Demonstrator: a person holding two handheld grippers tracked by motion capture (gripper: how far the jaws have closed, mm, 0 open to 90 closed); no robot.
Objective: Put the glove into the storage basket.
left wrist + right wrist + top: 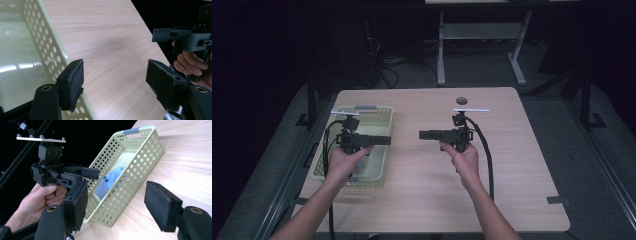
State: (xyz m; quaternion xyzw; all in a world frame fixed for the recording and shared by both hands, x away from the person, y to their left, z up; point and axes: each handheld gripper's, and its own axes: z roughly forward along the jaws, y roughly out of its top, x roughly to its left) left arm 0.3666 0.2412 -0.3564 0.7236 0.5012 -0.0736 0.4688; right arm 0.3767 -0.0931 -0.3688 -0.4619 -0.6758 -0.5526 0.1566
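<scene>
- Near the worktop's (422,200) left edge, the basket (382,117) runs front to back, a blue item (110,180) inside.
- Left gripper (115,82) hovers above the basket, nearer it; fingers wide apart, holding nothing.
- Right gripper (116,203) at mid-worktop, spread, empty.

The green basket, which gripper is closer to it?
Left. The left gripper is held right over the green basket, jaws pointing toward the table's middle. The right gripper is off to the side over bare table, facing it.
</scene>
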